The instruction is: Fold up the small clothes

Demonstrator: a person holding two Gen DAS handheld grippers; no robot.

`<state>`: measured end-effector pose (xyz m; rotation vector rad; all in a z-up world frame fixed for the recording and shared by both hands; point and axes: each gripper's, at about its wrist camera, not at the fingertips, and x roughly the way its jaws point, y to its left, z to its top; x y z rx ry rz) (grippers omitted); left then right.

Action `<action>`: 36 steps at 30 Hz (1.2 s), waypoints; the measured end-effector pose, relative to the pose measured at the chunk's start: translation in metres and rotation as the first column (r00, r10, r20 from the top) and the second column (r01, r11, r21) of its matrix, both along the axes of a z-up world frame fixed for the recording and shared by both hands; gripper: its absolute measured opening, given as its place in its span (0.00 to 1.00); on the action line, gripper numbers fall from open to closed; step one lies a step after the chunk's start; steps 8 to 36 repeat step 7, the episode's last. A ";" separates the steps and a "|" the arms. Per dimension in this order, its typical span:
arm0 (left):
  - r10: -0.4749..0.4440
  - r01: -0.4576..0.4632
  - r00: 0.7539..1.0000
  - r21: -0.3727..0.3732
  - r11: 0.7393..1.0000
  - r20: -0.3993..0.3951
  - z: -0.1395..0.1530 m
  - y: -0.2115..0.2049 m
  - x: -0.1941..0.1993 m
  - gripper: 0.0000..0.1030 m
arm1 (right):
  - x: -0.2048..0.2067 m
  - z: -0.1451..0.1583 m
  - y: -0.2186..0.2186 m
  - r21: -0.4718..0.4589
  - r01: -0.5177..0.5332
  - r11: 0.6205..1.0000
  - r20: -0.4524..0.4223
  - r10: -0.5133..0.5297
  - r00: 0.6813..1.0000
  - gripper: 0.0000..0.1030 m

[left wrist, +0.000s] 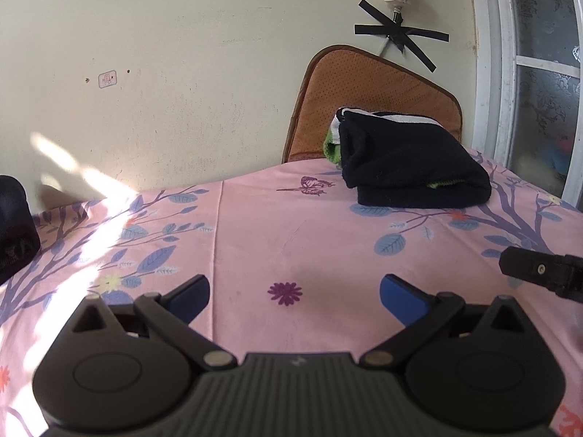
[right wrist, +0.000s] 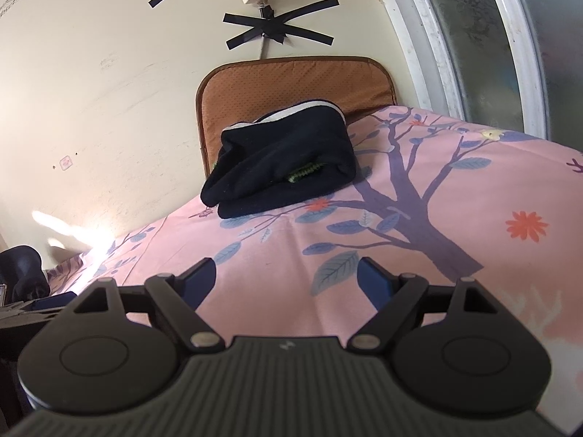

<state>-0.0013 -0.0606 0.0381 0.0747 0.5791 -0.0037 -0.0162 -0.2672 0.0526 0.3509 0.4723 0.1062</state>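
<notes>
A folded pile of dark clothes [left wrist: 411, 160] sits on the pink flowered sheet [left wrist: 255, 225], at the far end of the bed, right against the brown cushion [left wrist: 364, 83] that leans on the wall; a strip of green and a white edge peek out from between its black layers. Both tools are well short of that pile and carry nothing. The left gripper [left wrist: 294, 296] is spread wide, its blue fingers [left wrist: 191, 296] hovering over bare sheet on the near side of the pile, and the right gripper [right wrist: 286, 284] is likewise released, fingers apart over the printed tree that runs from the pile toward the camera. In the left view the tip of the right gripper shows at the right edge, near the pile's side of the sheet. Judging by this, one garment looks finished and set aside, so the step in hand is most likely the pause between pieces, with a fresh item to be fetched. A dark bundle [left wrist: 14, 225] lies at the left edge, far from the pile, and may be more clothing, though it is too cut off to tell. The next move would call for reaching to an unfolded piece, pinching an edge with each gripper and spreading it flat on the open sheet in front of the pile.
</notes>
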 end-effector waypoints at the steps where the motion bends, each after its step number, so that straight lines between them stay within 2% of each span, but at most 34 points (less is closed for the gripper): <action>1: 0.001 -0.001 1.000 -0.004 1.000 -0.001 0.000 0.000 0.000 1.00 | 0.000 0.000 0.000 0.001 0.001 1.000 0.000 -0.001 1.000 0.84; 36: -0.007 0.007 1.000 -0.020 1.000 -0.010 0.000 0.002 0.001 1.00 | -0.001 0.000 0.000 0.001 0.003 1.000 0.001 -0.003 1.000 0.84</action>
